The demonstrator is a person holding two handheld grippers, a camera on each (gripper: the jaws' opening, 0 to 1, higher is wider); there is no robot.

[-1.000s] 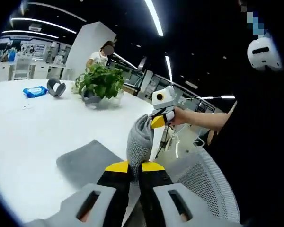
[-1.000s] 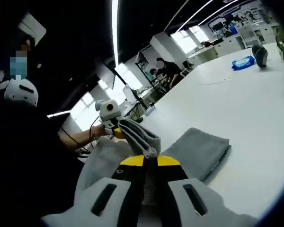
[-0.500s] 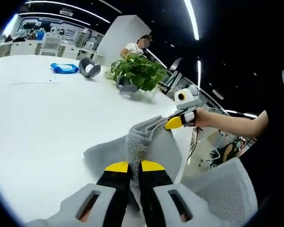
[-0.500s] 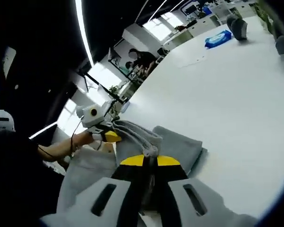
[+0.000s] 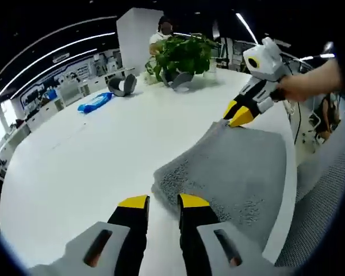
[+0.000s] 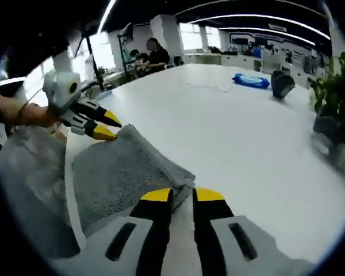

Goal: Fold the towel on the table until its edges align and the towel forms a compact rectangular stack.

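The grey towel (image 5: 230, 167) lies folded flat on the white table (image 5: 75, 155), near its edge. My left gripper (image 5: 164, 201) is open, its yellow tips just short of the towel's near corner and holding nothing. My right gripper (image 5: 236, 113) comes in from the upper right, with its tips at the towel's far corner. In the right gripper view the towel (image 6: 121, 172) lies just ahead of my open right gripper (image 6: 183, 195). The left gripper (image 6: 107, 126) stands there with its jaws apart at the other corner, held by a hand.
A potted plant (image 5: 184, 54), a grey curved object (image 5: 122, 86) and a blue packet (image 5: 95, 102) sit far across the table. A grey mesh chair (image 5: 322, 190) stands just off the table edge beside the towel. People sit in the background (image 6: 155, 54).
Both grippers carried the lifted towel edge forward and down over the table, then let go. The towel now lies flat, and both pairs of jaws have opened.
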